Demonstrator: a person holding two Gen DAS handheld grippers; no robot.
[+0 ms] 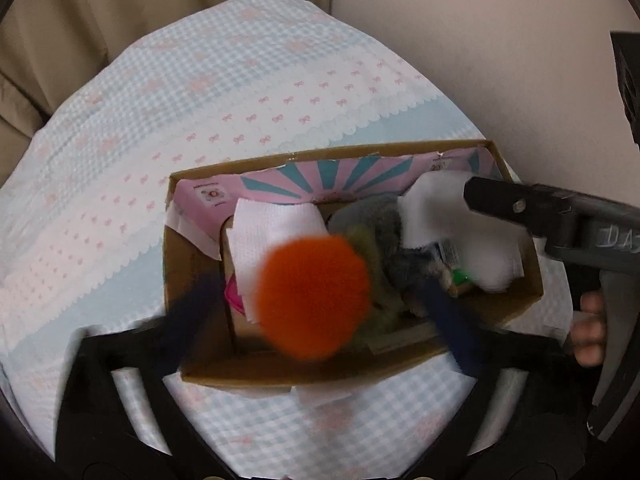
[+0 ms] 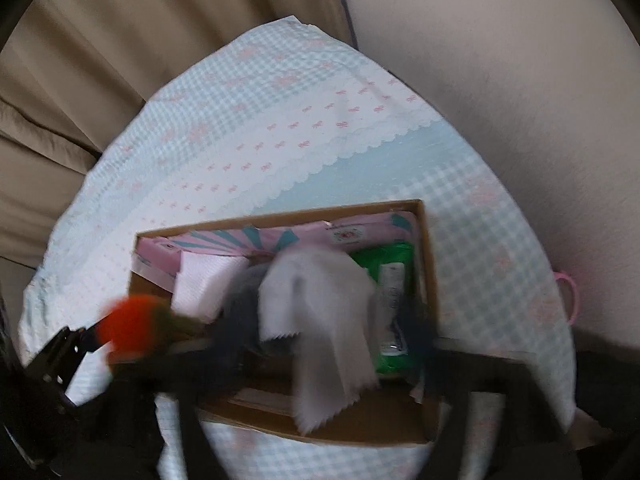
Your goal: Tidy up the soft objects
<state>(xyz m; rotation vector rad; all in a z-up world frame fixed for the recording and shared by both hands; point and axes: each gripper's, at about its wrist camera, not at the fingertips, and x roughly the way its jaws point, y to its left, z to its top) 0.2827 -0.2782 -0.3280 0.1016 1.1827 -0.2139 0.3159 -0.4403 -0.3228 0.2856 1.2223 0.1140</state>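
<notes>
An orange pompom (image 1: pixel 314 294) hangs over a cardboard box (image 1: pixel 304 376), apparently pinched between the blurred, spread blue fingers of the left gripper (image 1: pixel 320 320), though the blur leaves the contact unclear; it seems poised there to be dropped in with the other soft things. Across from it, the right gripper (image 2: pixel 332 344) carries a white cloth (image 2: pixel 320 312) that droops over the box's near wall, evidently grasped, its fingers smeared by motion. Inside the box lie another white cloth (image 1: pixel 276 228), a grey plush piece (image 1: pixel 384 220) and a green packet (image 2: pixel 394 264), gathered against a pink striped liner (image 1: pixel 328 178). The box rests on a blue checked tablecloth (image 1: pixel 168 128), with a beige curtain (image 1: pixel 80 20) beyond.
</notes>
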